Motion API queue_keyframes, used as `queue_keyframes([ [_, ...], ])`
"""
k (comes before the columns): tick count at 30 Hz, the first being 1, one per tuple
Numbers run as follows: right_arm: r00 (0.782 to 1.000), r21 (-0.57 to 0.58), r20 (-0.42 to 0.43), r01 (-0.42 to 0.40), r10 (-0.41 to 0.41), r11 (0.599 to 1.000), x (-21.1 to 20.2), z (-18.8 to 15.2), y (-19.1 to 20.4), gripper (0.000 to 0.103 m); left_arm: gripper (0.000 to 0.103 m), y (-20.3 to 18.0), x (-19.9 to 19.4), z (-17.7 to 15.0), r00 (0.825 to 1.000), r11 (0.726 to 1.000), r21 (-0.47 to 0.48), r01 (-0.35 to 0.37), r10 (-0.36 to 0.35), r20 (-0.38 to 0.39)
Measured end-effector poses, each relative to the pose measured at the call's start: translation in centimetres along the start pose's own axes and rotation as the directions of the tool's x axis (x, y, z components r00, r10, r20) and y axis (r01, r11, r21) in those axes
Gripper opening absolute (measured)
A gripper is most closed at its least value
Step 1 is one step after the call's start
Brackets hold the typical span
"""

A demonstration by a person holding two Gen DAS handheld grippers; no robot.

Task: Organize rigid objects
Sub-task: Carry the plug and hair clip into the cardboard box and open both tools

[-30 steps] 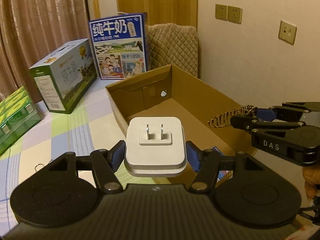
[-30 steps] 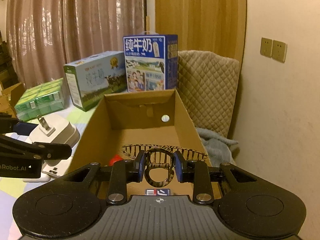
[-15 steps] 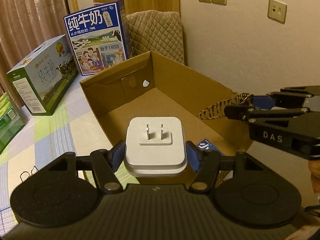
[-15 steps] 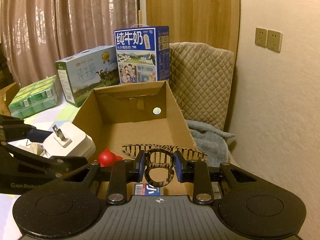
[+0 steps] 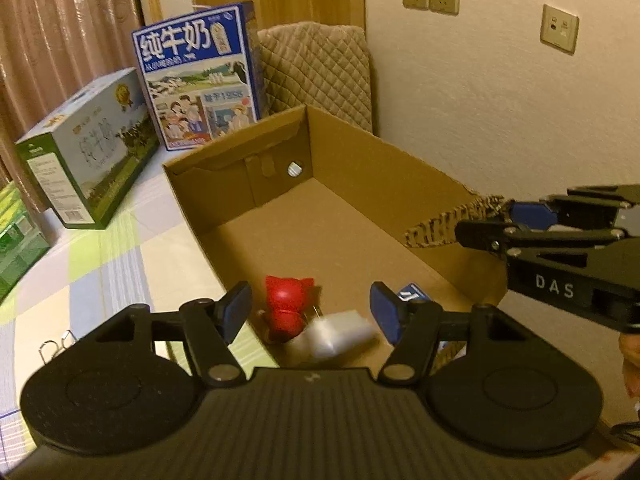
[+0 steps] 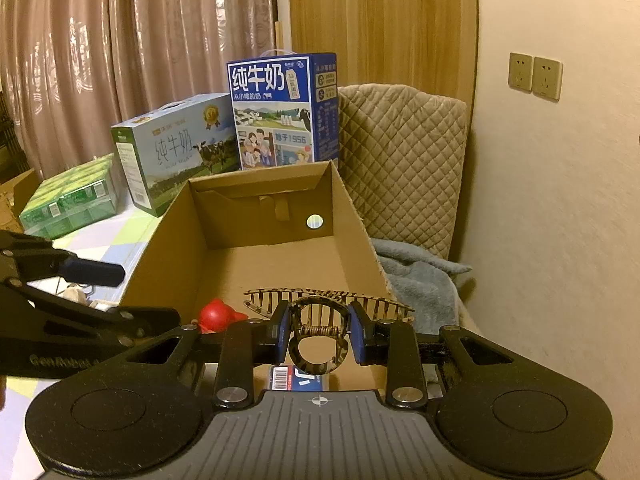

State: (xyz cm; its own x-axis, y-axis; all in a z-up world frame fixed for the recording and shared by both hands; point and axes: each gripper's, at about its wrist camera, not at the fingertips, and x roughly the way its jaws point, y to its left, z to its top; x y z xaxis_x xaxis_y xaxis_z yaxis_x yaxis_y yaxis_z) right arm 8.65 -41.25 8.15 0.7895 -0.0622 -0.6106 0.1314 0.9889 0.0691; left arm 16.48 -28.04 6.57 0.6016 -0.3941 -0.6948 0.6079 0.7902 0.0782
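Dropped from the now-empty, open left fingers [image 5: 312,312], white charger [image 5: 336,334] lies blurred in the box [image 5: 400,168]; right fingers [image 6: 318,334] grip the hair claw [image 6: 316,344].

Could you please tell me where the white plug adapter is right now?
In the left wrist view the white plug adapter shows blurred inside the cardboard box, at its near end, just right of the red toy, between the open left gripper fingers.
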Motion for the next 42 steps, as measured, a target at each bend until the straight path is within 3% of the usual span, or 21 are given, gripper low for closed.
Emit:
queue_keyframes([
  [12, 0.999, -0.008, 0.01, -0.032, 0.033, 0.999, -0.5, -0.2, 1.3, 0.027, 0.061, 2.2, -2.6, -0.9, 0.999, 0.998, -0.043, -0.045, 0.046, 0.021],
  [23, 0.997, 0.007, 0.014, -0.081, 0.081, 0.997, -0.5, -0.4, 2.0, 0.027, 0.061, 3.2, -3.3, -1.8, 0.999, 0.997, -0.071, -0.039, 0.041, 0.025],
  [28, 0.995, 0.047, 0.046, -0.089, 0.087, 0.995, -1.0, 0.1, 1.6, 0.039, 0.061, 3.7, -3.7, -2.4, 0.998, 0.995, -0.085, -0.049, 0.051, 0.029],
  [42, 0.99, 0.029, 0.093, -0.106, 0.102, 0.994, -3.9, 0.1, 4.2, 0.047, 0.061, 6.6, -6.9, -4.9, 0.993, 0.983, -0.159, -0.096, 0.105, 0.046],
])
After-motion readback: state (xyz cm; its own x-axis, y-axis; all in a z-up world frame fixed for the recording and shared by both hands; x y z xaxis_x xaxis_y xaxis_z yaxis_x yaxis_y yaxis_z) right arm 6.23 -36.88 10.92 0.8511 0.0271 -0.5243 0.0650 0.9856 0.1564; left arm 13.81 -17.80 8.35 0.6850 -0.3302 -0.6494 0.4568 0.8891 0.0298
